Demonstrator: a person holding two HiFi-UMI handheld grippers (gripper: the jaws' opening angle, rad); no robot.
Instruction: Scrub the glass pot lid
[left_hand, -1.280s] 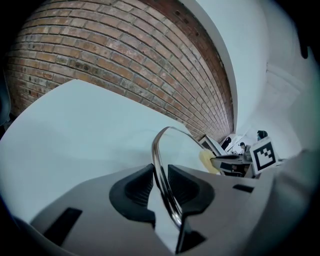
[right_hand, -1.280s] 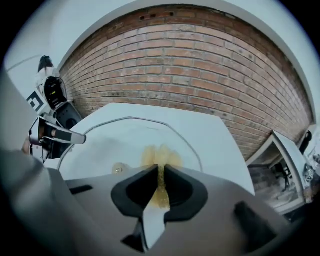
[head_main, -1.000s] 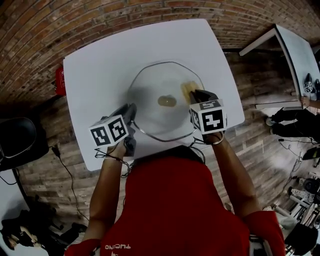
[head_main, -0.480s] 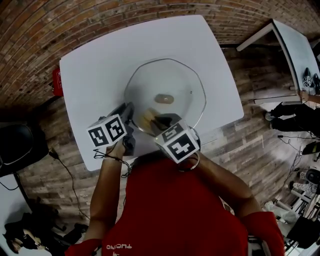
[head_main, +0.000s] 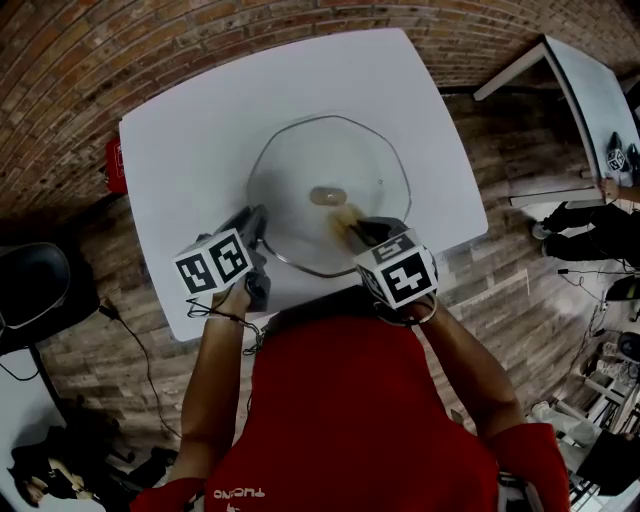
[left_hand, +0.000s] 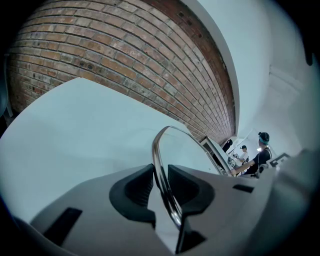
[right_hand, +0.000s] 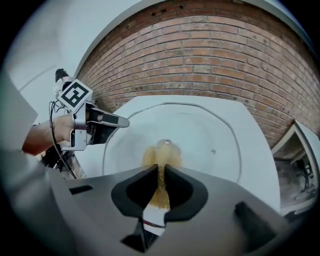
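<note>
Down flat on the white tabletop (head_main: 200, 120): the glass lid (head_main: 330, 160), round, knob (head_main: 327, 196) up at its centre, set roughly in the middle. At its near-left edge, the left gripper (head_main: 259, 222): jaws narrow, shut onto the lid's metal rim (left_hand: 161, 165), one black pad pressed to each side of it, glass running away beyond the tips toward a brick wall (left_hand: 125, 60). Over the near-right part of the glass, just beside the knob, the right gripper (head_main: 358, 228): jaws nearly together, pinching a thin yellow-brown sponge (right_hand: 160, 167) edge-on. Sticks out past the tips and meets the lid's surface close to the knob, slightly blurred at the far end. Each gripper held in one hand, marker cubes toward the person's red shirt (head_main: 350, 420) at the tabletop's near side. Apart from each other on the lid, the two grippers: left on the rim, right inside it. At the tabletop's far-left edge, a small red thing (head_main: 116, 163), too small to make out. Off to the right, beyond wooden floorboards (head_main: 500, 270), the corner of a second white tabletop (head_main: 590, 90).
</note>
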